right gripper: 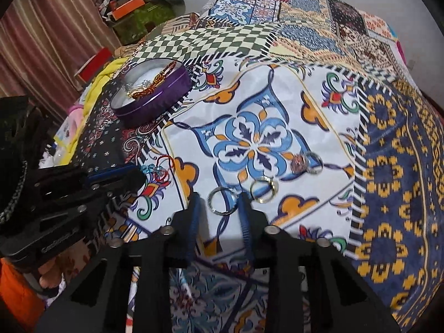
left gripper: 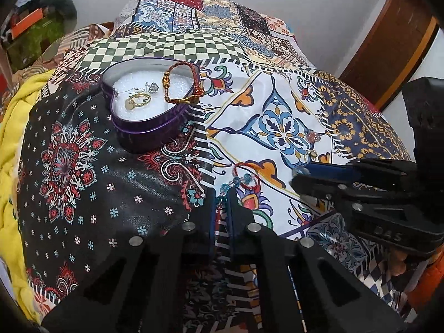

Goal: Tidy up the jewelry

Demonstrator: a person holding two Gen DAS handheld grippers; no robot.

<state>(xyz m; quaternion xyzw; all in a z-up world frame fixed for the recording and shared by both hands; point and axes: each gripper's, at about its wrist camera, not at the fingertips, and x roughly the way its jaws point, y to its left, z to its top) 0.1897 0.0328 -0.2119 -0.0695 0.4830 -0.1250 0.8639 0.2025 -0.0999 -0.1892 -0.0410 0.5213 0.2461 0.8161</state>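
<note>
Sitting between the wide jaws of the right gripper (right gripper: 219,204), a dark ring (right gripper: 221,202) lies flat on the bed cover (right gripper: 277,105); left gripper (left gripper: 221,194) jaws narrow, seemingly pinching the red bead bracelet (left gripper: 244,179), with the heart tin (left gripper: 151,136) ahead-left

one purple heart-shaped tin (left gripper: 151,131) is counted at about ten o'clock on the patterned bedspread (left gripper: 83,183), and inside it one red-and-gold braided bracelet (left gripper: 177,86), one gold ring (left gripper: 138,100) and a few small silver pieces too small to count are seen. in the right wrist view four loose rings are counted on the cloth: one dark ring (right gripper: 222,202) and one gold-toned ring (right gripper: 264,189) at six o'clock, and two silver rings (right gripper: 306,163) at three o'clock. one red cord bracelet with blue beads (right gripper: 159,169) is counted at nine o'clock.
</note>
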